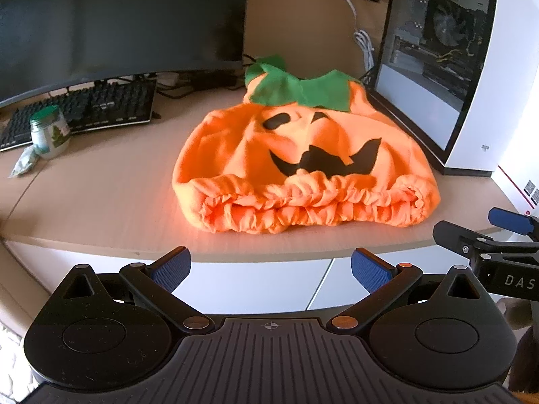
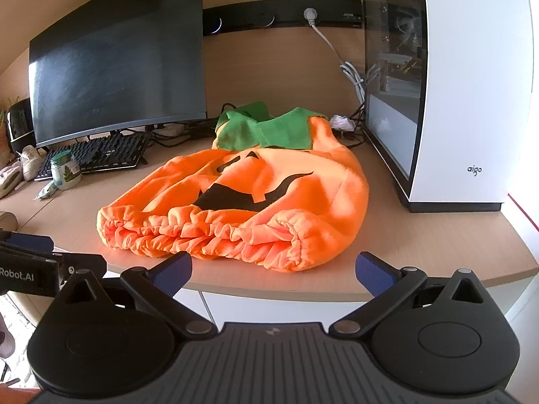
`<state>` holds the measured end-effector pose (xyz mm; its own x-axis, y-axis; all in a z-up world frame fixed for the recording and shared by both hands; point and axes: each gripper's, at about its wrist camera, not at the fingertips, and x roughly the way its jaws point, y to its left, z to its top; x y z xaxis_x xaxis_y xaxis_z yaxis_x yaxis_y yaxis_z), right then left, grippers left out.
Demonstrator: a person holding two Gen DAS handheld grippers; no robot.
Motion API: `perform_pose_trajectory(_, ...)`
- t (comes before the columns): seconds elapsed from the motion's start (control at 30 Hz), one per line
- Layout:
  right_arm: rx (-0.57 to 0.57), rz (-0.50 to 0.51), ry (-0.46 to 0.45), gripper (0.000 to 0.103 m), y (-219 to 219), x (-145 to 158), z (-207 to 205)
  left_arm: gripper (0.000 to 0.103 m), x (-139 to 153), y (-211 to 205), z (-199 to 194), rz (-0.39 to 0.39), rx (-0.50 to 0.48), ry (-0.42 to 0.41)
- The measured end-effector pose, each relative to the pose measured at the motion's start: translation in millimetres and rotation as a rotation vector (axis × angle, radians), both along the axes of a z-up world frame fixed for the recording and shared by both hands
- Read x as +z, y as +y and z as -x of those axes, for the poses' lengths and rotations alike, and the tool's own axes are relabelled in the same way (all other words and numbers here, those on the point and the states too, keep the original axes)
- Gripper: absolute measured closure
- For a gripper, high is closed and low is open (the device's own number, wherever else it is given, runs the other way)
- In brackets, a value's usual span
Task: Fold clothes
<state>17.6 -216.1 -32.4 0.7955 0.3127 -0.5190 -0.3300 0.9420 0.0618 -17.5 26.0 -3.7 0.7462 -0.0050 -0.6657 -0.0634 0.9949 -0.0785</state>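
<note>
An orange pumpkin costume [image 1: 303, 165] with a black face and a green leaf collar [image 1: 299, 89] lies flat on the wooden desk [image 1: 111, 181], its elastic ruffled hem toward me. It also shows in the right wrist view [image 2: 242, 202]. My left gripper [image 1: 271, 269] is open and empty, just short of the desk's front edge, below the hem. My right gripper [image 2: 273, 274] is open and empty, likewise in front of the edge. The right gripper's fingers [image 1: 471, 239] show at the right of the left wrist view.
A dark monitor [image 1: 118, 23] and black keyboard [image 1: 81, 111] stand at the back left, with a green-lidded jar [image 1: 50, 131] beside them. A white PC case [image 1: 454, 67] stands right of the costume. White cables [image 1: 363, 43] hang behind.
</note>
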Motion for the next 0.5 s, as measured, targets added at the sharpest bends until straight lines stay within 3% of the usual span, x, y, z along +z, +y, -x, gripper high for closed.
perform_pose_trajectory(0.5, -0.011, 0.003, 0.021, 0.000, -3.9, -4.6, -6.5, 0.000, -5.6, -3.4, -8.8, 0.007, -0.003, 0.023)
